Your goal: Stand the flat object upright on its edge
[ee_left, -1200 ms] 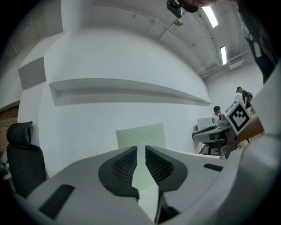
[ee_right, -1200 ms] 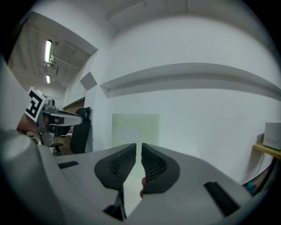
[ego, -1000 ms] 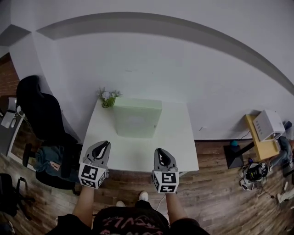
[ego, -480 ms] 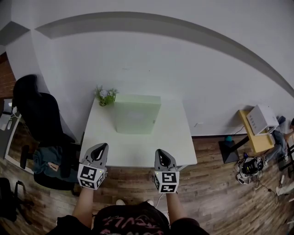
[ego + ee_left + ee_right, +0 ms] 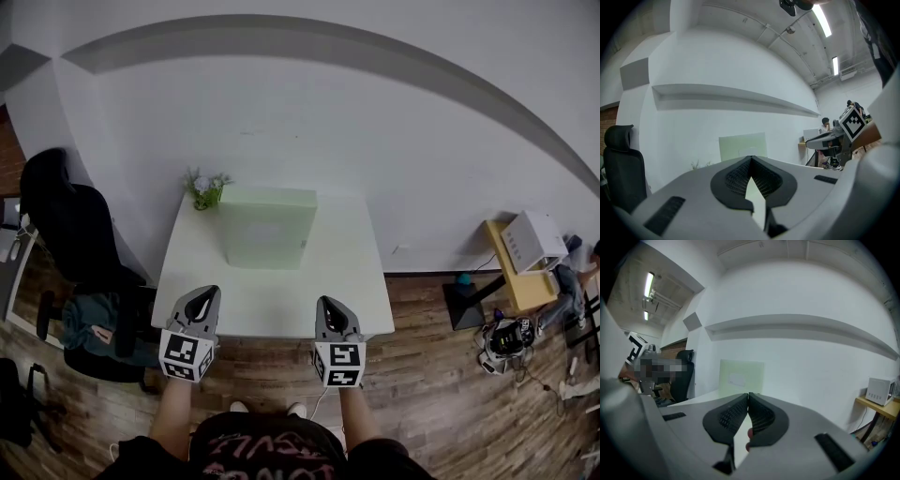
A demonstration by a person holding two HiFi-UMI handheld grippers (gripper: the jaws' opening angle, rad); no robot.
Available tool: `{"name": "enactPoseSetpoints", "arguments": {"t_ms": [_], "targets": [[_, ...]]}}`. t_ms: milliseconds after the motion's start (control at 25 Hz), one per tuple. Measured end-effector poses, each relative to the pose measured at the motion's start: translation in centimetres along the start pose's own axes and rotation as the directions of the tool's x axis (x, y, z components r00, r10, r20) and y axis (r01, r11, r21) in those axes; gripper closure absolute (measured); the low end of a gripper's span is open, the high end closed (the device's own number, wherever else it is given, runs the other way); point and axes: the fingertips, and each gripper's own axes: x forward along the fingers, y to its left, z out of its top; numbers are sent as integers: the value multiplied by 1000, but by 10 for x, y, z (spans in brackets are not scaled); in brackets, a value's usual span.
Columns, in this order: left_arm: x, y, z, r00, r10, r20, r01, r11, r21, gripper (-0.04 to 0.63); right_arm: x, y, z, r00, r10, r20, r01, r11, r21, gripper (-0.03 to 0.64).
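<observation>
White table (image 5: 272,300) is being viewed from its near edge. Panel (image 5: 265,230) is standing upright at the far edge. Left gripper (image 5: 210,292) and right gripper (image 5: 325,302) are being held clenched, empty. Task is being judged done; only withdrawal is being called for.

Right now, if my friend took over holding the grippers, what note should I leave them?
Left gripper: shut, empty, at the near edge of the white table.
Right gripper: shut, empty, also at the near edge.
Green flat panel: standing upright on its edge at the far side of the table, next to the small plant. Neither gripper touches it. I cannot tell if it leans on the wall.
Done: the panel looks already stood up.
Left: probably nothing, except maybe checking that it is steady.
</observation>
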Motion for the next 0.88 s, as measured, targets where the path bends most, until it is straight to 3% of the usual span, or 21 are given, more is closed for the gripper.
{"name": "enactPoseSetpoints", "arguments": {"t_ms": [320, 880], "targets": [[2, 6, 0, 999, 40, -11, -40, 999, -17, 581, 2, -4, -4, 1000, 6, -4, -6, 1000, 7, 594], [0, 9, -6, 999, 36, -24, -37, 999, -24, 583, 4, -2, -5, 1000, -7, -16, 7, 999, 34, 594]]}}
